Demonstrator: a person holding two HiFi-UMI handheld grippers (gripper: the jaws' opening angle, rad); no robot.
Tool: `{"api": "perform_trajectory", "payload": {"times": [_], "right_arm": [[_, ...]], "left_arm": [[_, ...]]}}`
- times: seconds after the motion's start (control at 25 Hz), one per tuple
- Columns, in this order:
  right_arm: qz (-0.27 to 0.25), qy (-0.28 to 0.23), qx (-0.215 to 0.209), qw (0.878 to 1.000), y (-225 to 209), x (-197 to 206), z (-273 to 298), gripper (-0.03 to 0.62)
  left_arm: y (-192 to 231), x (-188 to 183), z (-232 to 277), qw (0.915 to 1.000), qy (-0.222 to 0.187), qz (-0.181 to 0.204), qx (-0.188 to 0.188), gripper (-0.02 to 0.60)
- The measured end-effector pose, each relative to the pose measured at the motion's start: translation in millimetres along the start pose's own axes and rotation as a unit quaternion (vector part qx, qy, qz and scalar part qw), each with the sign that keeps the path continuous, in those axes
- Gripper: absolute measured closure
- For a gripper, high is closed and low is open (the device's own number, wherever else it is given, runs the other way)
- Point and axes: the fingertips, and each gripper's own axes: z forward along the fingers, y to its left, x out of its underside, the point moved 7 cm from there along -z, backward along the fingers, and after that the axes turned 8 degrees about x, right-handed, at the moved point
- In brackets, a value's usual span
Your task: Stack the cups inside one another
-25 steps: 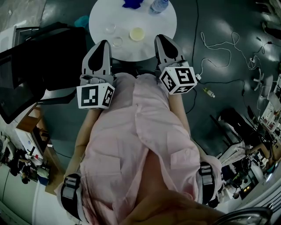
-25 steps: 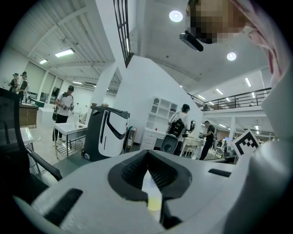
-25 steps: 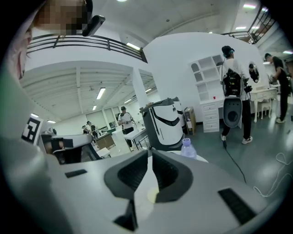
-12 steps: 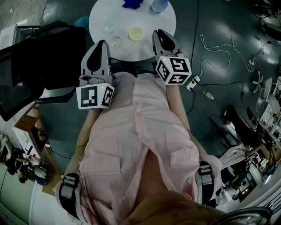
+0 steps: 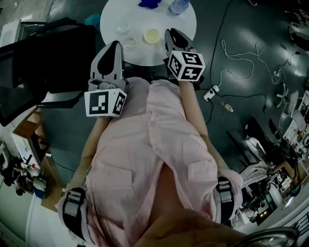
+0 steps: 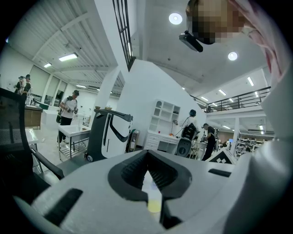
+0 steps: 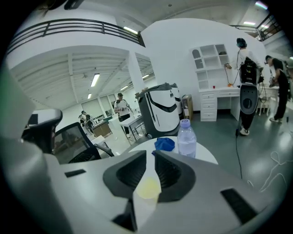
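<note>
On the round white table (image 5: 178, 24) stand a yellow cup (image 5: 151, 35) and two clear cups (image 5: 123, 29) (image 5: 129, 44). My left gripper (image 5: 115, 47) hangs at the table's near edge, just short of the nearer clear cup, its jaws closed tip to tip and empty. My right gripper (image 5: 171, 33) reaches over the table just right of the yellow cup, jaws a narrow slit apart, holding nothing. The yellow cup (image 7: 147, 188) shows low in the slit of the right gripper (image 7: 153, 153). It also shows beyond the left gripper (image 6: 146, 160) as a yellow cup (image 6: 154, 205).
A blue cloth (image 5: 149, 4) and a plastic water bottle (image 5: 176, 6) sit at the table's far side; the right gripper view shows the bottle (image 7: 186, 139) and cloth (image 7: 164, 144) ahead. A black office chair (image 5: 53, 58) stands left. Cables (image 5: 241, 53) lie on the floor right.
My right gripper has moved forward and left, over the table toward the yellow cup. My left gripper has stayed about where it was at the table's edge.
</note>
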Motion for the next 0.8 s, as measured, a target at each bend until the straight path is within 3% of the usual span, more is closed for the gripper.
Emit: {"api": "perform_trajectory", "payload": {"times": [0.36, 0.8], "right_arm": [[0.01, 0.072, 0.004, 0.997, -2, 33, 39, 0.5], [-0.007, 0.126, 0.02, 0.992, -13, 57, 63, 0.496]], "left_arm": [[2, 2, 4, 1.0, 0.005, -0.006, 0.002, 0.566], [0, 1, 7, 0.9999, 0.012, -0.006, 0.008, 0.566]]}}
